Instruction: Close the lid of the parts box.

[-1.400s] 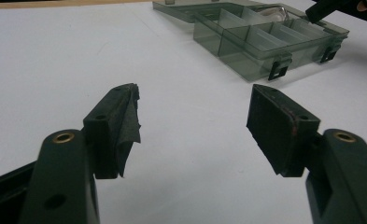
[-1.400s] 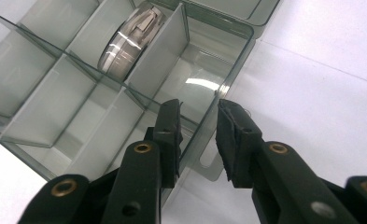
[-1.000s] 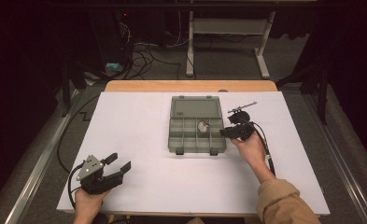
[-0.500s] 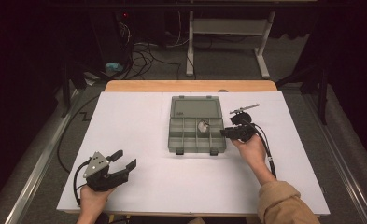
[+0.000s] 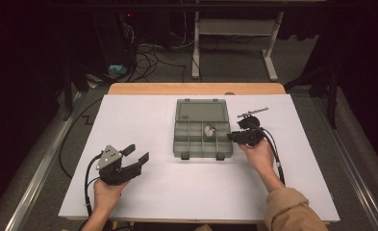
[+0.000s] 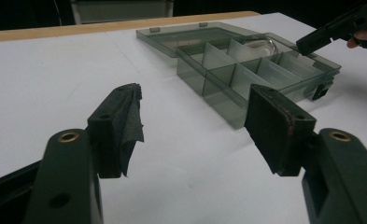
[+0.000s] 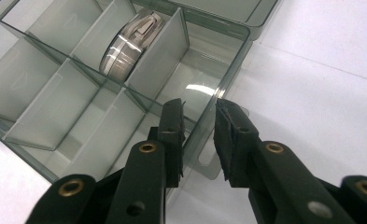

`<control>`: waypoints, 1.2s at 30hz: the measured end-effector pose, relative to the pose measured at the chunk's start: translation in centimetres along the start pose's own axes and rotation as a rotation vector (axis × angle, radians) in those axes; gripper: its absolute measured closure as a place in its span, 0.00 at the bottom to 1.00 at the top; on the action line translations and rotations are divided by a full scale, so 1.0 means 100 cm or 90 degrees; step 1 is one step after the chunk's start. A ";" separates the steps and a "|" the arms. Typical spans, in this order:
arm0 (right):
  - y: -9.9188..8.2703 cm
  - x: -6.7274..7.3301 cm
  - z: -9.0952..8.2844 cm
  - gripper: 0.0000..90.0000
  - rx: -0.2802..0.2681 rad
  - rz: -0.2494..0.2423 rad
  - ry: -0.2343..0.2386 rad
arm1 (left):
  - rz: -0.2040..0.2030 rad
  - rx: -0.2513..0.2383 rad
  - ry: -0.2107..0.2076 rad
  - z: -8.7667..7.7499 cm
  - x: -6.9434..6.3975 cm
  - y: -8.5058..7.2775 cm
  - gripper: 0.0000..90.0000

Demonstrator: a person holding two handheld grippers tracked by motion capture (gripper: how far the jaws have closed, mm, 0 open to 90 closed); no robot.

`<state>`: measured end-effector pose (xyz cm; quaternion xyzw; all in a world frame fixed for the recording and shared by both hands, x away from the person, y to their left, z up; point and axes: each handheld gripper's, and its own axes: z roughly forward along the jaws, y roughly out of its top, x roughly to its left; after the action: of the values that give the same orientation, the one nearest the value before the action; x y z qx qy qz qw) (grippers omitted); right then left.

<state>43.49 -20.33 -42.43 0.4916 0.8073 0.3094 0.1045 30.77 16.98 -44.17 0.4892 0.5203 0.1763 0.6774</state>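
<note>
A: Where the tabletop [image 5: 143, 211] is covered in white, what do you see?

B: A see-through grey box [image 5: 203, 139] with little rooms inside. It sits toward the far edge of the tabletop, a bit right of the middle. Its lid [image 5: 201, 110] is flipped open and lies flat behind it, toward the far edge.

A: Is anything in the box?

B: Yes. A small round silver thing [image 7: 130, 44] stands on its edge in one of the back rooms. In the high view it sits right of the middle of the box. I cannot tell what it is.

A: Where is the right gripper [image 5: 234, 137]?

B: It is at the right side of the box. In the right gripper view, one jaw is inside the box wall [image 7: 218, 116] and one is outside. The jaws are close together with the thin wall between them. I cannot tell if the pads press on it.

A: And the left gripper [image 5: 136, 154]?

B: It is near the left corner on the person's side, well apart from the box. Its jaws are wide apart and have been closing just a tiny bit. Nothing is between them. The pad [image 6: 127, 121] on one jaw looks frayed at the edge.

A: Anything else there?

B: A small thin grey thing [image 5: 252, 112] lies just past the right gripper, toward the far edge.
</note>
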 end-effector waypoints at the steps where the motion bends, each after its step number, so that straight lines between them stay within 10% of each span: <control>1: 0.000 0.000 0.000 0.81 0.000 0.000 0.000 | 0.001 -0.002 0.001 0.002 -0.001 0.000 0.41; 36: 0.002 -0.001 0.000 0.81 0.011 0.006 0.005 | 0.034 0.070 0.040 0.081 -0.017 0.007 0.47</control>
<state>43.70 -20.35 -42.29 0.4949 0.8080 0.3052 0.0954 37.38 12.17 -42.89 0.5335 0.5368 0.1811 0.6281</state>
